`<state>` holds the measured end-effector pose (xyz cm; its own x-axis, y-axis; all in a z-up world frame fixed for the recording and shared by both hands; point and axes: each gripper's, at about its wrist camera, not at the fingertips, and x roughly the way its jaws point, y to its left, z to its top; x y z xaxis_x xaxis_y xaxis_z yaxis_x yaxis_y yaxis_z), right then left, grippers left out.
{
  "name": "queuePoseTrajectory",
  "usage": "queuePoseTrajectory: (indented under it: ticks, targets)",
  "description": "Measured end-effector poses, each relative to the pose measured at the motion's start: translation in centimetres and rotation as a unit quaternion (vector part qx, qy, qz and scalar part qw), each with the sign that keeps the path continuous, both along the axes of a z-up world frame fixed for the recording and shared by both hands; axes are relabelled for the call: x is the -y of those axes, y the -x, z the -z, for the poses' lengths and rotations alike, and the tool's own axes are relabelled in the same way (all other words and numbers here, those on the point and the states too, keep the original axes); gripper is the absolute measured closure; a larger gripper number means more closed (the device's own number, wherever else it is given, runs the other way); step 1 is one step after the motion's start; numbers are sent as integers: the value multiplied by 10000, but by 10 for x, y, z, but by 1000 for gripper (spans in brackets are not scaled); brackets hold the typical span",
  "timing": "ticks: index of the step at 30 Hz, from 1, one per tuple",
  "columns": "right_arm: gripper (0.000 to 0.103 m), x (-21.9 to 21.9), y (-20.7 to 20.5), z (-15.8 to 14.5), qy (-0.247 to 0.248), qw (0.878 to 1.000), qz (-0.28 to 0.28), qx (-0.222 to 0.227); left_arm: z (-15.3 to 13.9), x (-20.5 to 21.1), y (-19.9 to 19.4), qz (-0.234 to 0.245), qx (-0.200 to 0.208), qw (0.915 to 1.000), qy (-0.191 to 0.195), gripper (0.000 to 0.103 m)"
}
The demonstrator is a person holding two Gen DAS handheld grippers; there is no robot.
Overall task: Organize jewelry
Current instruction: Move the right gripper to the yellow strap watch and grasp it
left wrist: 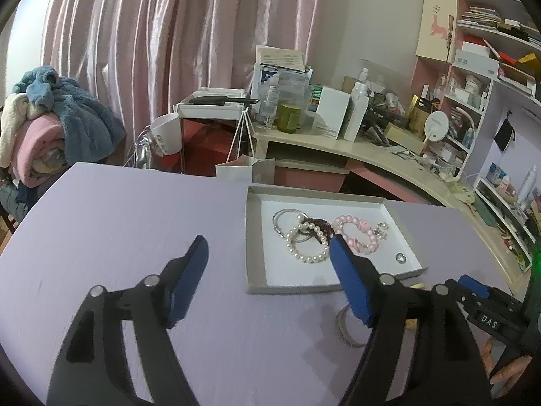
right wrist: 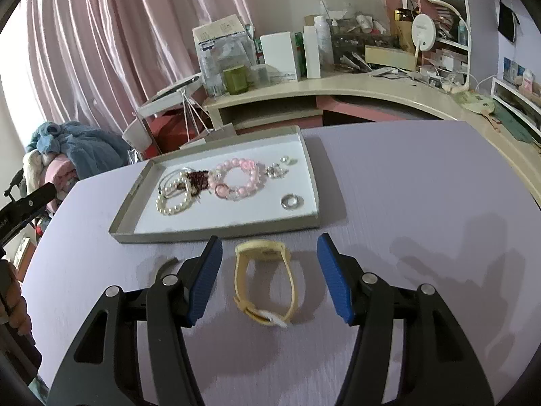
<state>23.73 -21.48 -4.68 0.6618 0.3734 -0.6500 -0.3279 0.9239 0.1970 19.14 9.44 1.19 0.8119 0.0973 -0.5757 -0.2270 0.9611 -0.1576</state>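
On the lavender tabletop (right wrist: 405, 176), a shallow grey cardboard tray (right wrist: 216, 231) sits at centre frame, holding a white pearl bracelet (right wrist: 172, 204), a dark maroon bead bracelet (right wrist: 199, 179), a pink bead bracelet (right wrist: 236, 177) and a silver ring (right wrist: 290, 200). Below it, the right tongs (right wrist: 269, 279) gape open around a pale yellow wristwatch (right wrist: 265, 284), touching nothing. The left tongs (left wrist: 268, 270) stand open and empty beside the tray.

Both wrist views look forward, low over the table (left wrist: 118, 203), sharing the tray (right wrist: 216, 231).
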Motion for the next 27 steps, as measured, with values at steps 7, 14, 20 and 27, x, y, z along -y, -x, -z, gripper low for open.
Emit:
queuePoseTrajectory:
  ticks: [7, 14, 20, 27]
  targets:
    - [43, 3, 8, 5, 28, 10000, 40, -81, 4, -3, 7, -18, -33, 10000, 40, 27]
    - [43, 1, 9, 6, 43, 9999, 23, -100, 6, 1, 8, 55, -58, 10000, 46, 27]
    - [43, 1, 9, 9, 47, 9999, 21, -146, 7, 3, 7, 82, -98, 9999, 47, 27]
    - [43, 0, 7, 11, 61, 9998, -3, -191, 8, 3, 4, 86, -145, 9998, 56, 27]
